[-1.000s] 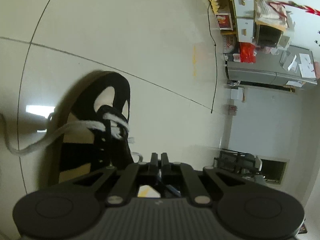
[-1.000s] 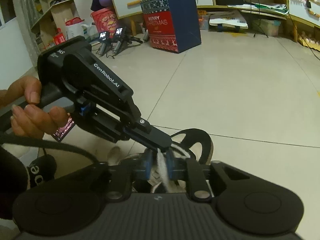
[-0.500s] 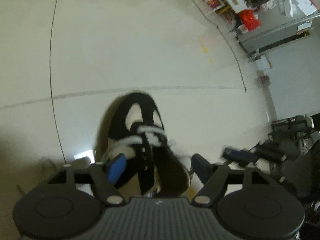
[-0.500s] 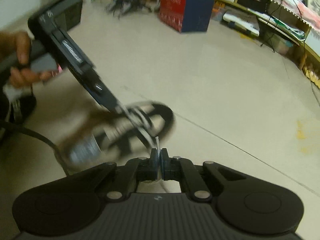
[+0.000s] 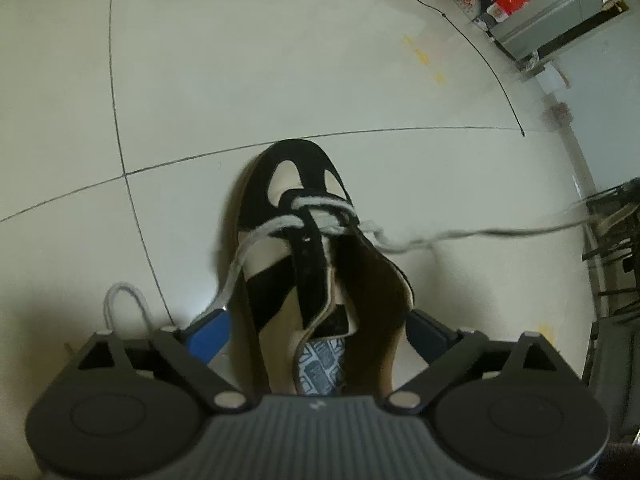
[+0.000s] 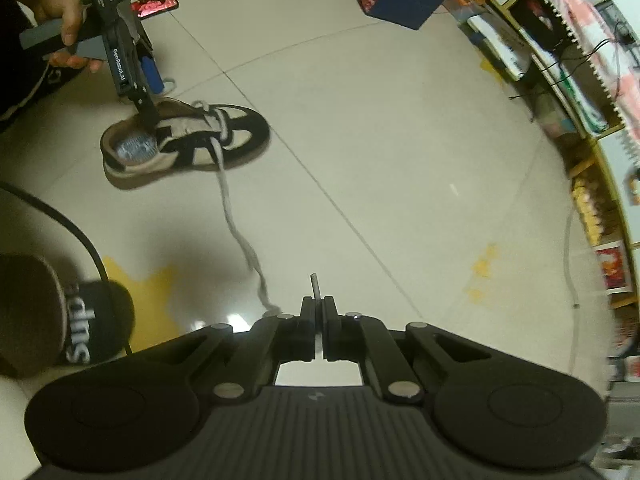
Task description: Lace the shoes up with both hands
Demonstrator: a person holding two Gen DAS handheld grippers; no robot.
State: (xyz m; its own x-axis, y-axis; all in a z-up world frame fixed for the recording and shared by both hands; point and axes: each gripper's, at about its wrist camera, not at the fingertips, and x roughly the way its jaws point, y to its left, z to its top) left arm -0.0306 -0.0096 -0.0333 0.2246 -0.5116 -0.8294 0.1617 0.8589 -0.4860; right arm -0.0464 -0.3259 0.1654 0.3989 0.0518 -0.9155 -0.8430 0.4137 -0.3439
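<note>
Pinching the shoelace's [image 6: 234, 220] tip, the right gripper [image 6: 319, 334] draws it taut while the left gripper's [image 5: 320, 334] spread fingers straddle the sneaker [image 5: 304, 248], steadying it.

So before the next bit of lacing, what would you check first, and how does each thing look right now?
1. Right hand-held gripper shut on the lace tip: ok.
2. Lace runs unbroken from shoe to that gripper: ok.
3. Left hand-held gripper steadying the shoe: open, a finger on each side of the heel; whether it presses, cannot tell.
4. Lower eyelets crossed: ok.
5. Other lace end loose on the floor beside the shoe, not held: not ok.
6. Next free eyelet: cannot tell.
</note>
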